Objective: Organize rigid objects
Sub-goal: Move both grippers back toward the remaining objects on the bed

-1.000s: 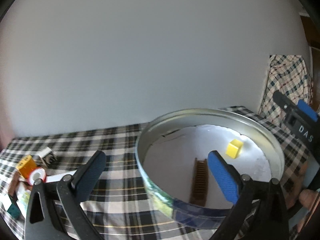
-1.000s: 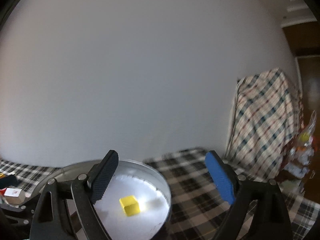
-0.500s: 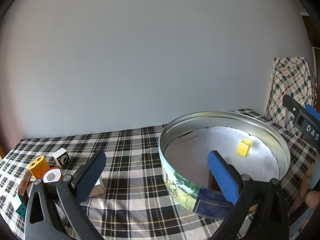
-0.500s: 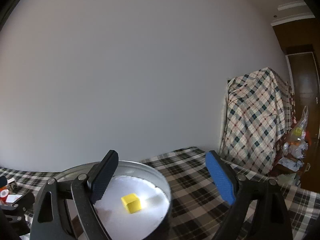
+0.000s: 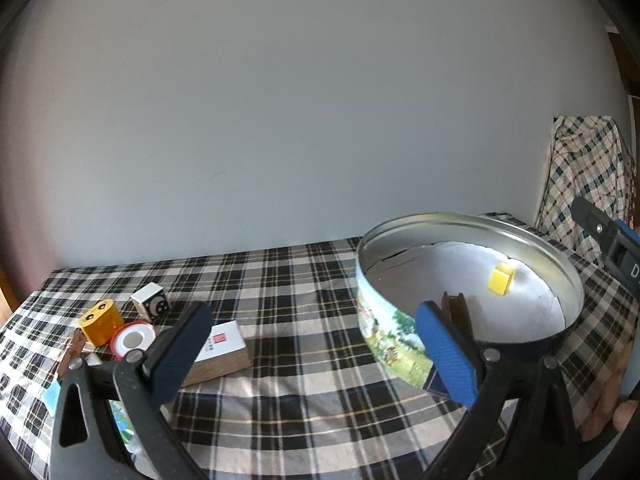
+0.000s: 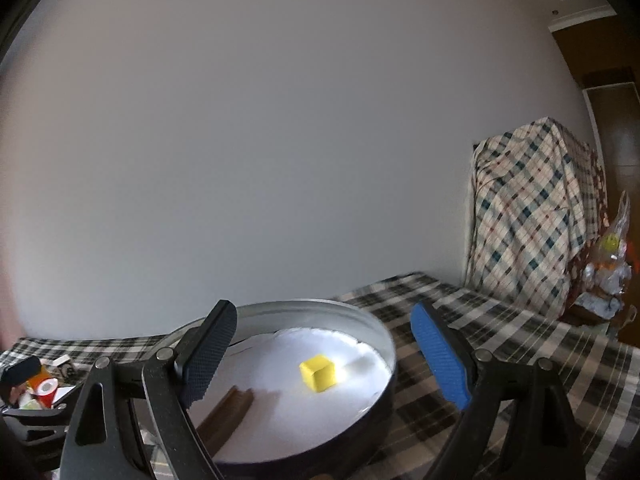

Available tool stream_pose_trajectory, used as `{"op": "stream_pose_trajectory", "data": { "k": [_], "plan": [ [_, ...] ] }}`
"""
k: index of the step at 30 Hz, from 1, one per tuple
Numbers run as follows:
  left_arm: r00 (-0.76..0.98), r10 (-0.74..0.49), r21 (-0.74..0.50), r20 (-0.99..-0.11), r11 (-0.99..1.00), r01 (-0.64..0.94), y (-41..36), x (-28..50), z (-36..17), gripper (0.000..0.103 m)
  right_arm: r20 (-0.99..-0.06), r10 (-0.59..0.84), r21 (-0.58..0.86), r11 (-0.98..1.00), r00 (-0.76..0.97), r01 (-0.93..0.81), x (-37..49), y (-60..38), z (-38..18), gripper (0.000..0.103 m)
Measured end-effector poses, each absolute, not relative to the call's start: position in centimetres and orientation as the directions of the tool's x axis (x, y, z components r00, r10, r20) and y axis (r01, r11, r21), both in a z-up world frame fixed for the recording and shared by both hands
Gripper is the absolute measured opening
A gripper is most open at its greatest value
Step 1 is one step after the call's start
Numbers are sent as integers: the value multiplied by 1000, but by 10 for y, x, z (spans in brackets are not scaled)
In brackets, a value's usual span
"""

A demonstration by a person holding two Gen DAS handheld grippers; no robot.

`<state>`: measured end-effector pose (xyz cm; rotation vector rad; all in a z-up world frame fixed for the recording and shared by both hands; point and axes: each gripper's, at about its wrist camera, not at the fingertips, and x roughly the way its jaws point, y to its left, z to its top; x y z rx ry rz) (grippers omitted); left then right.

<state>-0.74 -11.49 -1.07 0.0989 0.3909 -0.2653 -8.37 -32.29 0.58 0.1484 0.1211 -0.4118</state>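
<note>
Your left gripper (image 5: pixel 316 354) hangs with its jaws spread wide and nothing between them, low over the checked tablecloth (image 5: pixel 288 280). From its camera the round tin (image 5: pixel 384 320) sits at about 3 o'clock, its painted wall toward you. Inside it, on the white lining, a yellow cube (image 5: pixel 500 279) rests toward the far right, well apart from a brown ridged wooden piece (image 5: pixel 460 312) that lies near the tin's near wall, partly hidden behind your blue pad.

At about 9 o'clock a cluster lies on the cloth: an orange cylinder (image 5: pixel 100 322), a white cube with a dark round face (image 5: pixel 150 303) just behind it, a red-rimmed roll (image 5: pixel 133 339) beside the cylinder, and a flat wooden block with a white label (image 5: pixel 224 350) nearest your left finger.

Your right gripper (image 6: pixel 324 354) is likewise released, jaws wide and empty, held above the tin's right half. The yellow cube lies below the gap between its fingers, not touched by either pad.
</note>
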Motion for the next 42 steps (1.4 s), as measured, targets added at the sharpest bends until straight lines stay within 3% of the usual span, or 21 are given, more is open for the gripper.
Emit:
{"op": "stream_pose_trajectory", "data": {
  "k": [18, 31, 42],
  "plan": [
    [899, -169, 39, -404, 979, 202, -40, -7, -13, 103, -206, -188, 107, 971, 960, 213, -66, -228, -1, 91],
    [874, -81, -3, -479, 996, 91, 41, 12, -20, 103, -304, 15, 49, 999, 953, 0, -34, -156, -11, 91],
    [863, -26, -41, -505, 999, 6, 126, 25, -22, 103, -504, 261, 98, 964, 824, -245, 13, -100, -31, 91]
  ]
}}
